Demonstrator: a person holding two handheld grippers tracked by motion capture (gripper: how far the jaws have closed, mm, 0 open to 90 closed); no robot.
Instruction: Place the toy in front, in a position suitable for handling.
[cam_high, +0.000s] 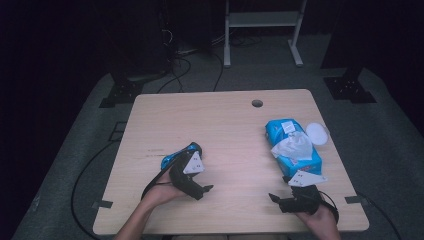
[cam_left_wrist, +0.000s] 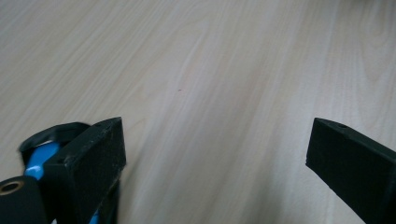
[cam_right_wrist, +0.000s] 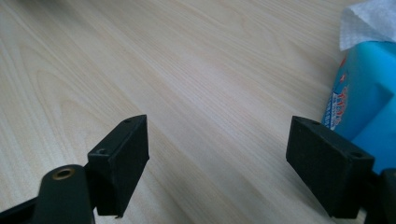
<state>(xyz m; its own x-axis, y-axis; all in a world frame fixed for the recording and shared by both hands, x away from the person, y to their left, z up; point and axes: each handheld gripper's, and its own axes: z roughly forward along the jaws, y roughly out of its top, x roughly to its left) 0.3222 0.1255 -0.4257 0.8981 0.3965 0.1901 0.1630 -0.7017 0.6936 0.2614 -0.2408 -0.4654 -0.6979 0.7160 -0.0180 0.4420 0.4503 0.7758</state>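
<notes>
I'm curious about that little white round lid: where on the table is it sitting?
In the high view the white round lid lies on the right side of the wooden table, just right of the blue wet-wipe pack, close to the right edge.

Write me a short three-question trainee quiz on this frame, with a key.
1. True or false: the right gripper has its jaws closed on the blue tissue pack.
2. What sticks up out of the top of the pack?
3. The round white lid lies: A) on the pack's right side, B) under the left gripper, C) on the floor.

Key: 1. False; both grippers are open over bare table. 2. A white tissue. 3. A.
</notes>
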